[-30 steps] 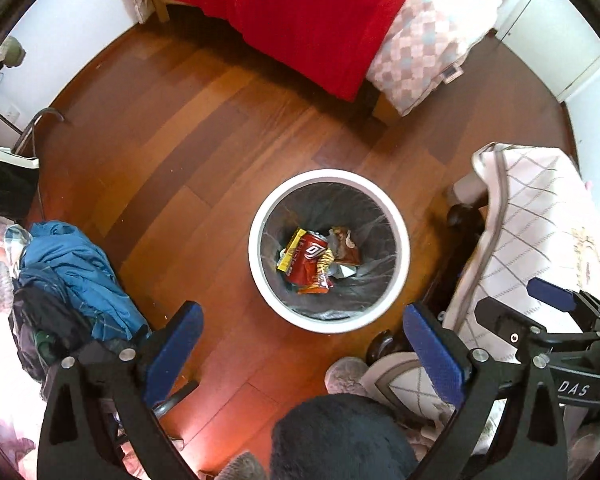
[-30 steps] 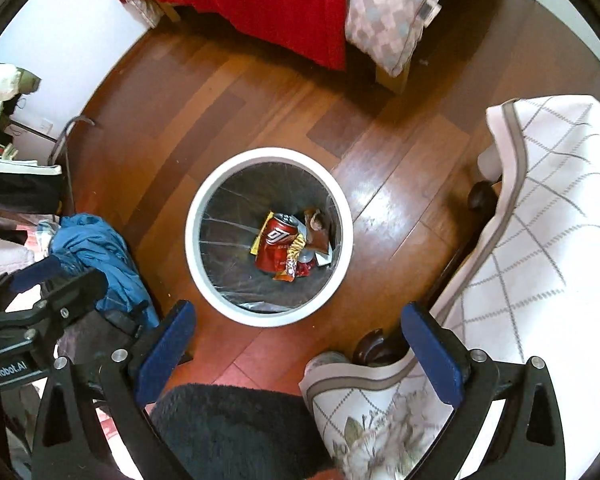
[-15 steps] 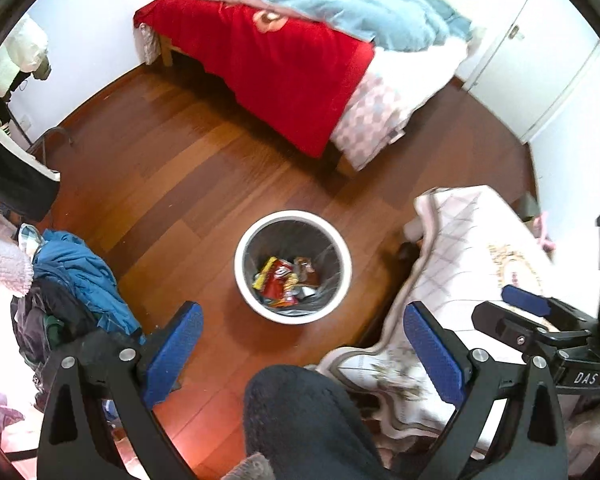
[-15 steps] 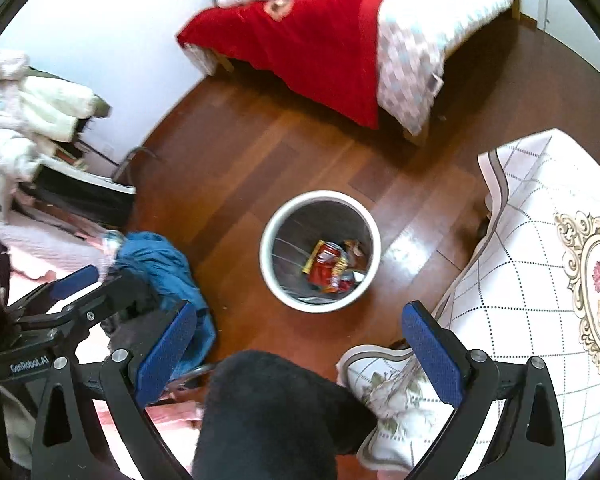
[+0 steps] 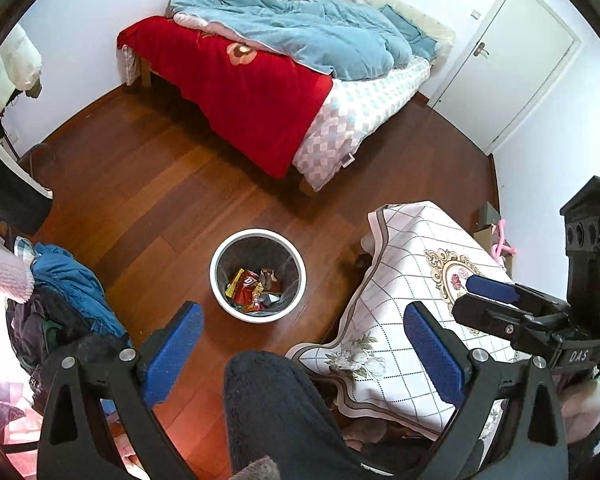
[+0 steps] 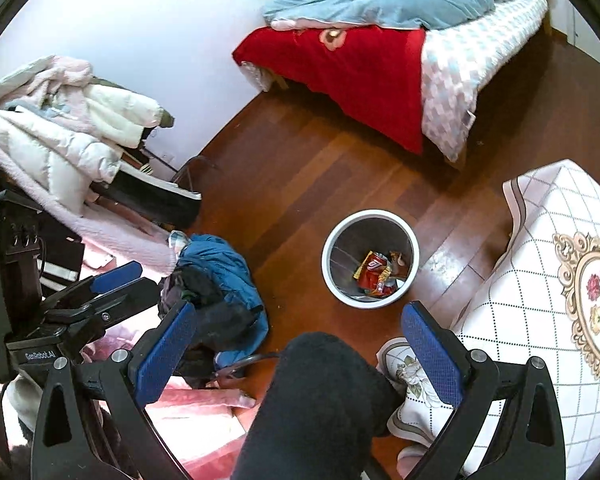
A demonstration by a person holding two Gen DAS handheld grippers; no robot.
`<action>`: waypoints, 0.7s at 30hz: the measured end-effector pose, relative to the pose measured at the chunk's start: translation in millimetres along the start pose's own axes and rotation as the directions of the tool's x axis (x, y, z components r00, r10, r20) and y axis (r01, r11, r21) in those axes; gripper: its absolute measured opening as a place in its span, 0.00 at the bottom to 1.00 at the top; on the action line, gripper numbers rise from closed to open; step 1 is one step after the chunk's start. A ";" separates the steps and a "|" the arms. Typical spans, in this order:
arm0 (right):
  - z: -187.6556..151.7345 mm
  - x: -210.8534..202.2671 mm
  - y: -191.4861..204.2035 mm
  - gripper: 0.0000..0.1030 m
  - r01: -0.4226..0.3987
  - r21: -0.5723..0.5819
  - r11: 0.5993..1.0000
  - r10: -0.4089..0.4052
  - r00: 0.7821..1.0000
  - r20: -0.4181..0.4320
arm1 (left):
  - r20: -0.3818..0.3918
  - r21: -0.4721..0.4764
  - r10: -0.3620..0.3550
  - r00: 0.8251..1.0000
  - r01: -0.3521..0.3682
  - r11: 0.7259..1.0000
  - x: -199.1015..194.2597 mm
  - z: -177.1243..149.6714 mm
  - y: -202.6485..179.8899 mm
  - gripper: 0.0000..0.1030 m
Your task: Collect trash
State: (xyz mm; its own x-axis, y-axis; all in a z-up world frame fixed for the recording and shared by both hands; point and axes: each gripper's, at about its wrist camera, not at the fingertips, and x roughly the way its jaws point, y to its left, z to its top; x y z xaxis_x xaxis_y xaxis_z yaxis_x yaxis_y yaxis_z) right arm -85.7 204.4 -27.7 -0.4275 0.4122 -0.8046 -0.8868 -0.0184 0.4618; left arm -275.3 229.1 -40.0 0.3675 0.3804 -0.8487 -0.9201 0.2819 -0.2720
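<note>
A white-rimmed trash bin point(image 5: 221, 286) stands on the wooden floor, seen from high above. Inside lie a red soda can point(image 5: 247, 285) and several crumpled snack wrappers point(image 5: 269, 278). The same bin point(image 6: 329, 276) and can point(image 6: 373, 272) show in the right wrist view. My left gripper point(image 5: 303, 354) hangs well above the floor, open, with nothing between its blue pads. My right gripper point(image 6: 300, 350) is likewise high up, open and empty. Each gripper appears at the edge of the other's view.
A bed point(image 5: 260, 80) with a red blanket and blue duvet lies at the back. A cloth-covered table point(image 5: 420, 288) stands right of the bin. A heap of clothes point(image 6: 216, 280) lies to its left, coats point(image 6: 60, 128) beyond. A dark-clad leg point(image 5: 276, 412) fills the bottom middle.
Both grippers have risen well away from the bin, which has shrunk in both views. More of the bed, door and table has come into sight. Both stay open.
</note>
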 end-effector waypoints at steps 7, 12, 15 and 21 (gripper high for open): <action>2.9 -17.7 12.2 1.00 -0.026 -0.025 0.999 0.026 1.000 -0.008 | 0.003 -0.006 -0.014 1.000 0.014 1.000 -12.1 -3.1 -2.5 0.99; 2.6 -23.3 17.9 1.00 -0.030 -0.042 0.999 0.030 0.999 -0.012 | 0.011 -0.010 -0.020 1.000 0.020 1.000 -15.1 -4.0 -3.7 0.99; 3.1 -25.0 19.6 1.00 -0.027 -0.046 0.999 0.027 1.000 -0.011 | 0.013 -0.012 -0.026 1.000 0.026 1.000 -15.0 -6.1 -3.9 0.99; 2.9 -26.0 23.3 1.00 -0.022 -0.052 0.998 0.021 1.000 -0.010 | 0.010 -0.011 -0.028 1.000 0.028 1.000 -10.9 -9.2 -4.2 0.99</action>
State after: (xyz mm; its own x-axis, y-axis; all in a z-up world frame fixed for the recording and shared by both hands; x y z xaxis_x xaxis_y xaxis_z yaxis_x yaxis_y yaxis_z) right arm -94.8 195.9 5.1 -0.4480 0.4028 -0.7982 -0.8852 -0.0745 0.4592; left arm -276.8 215.6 -33.7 0.3946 0.3812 -0.8360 -0.9108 0.2826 -0.3010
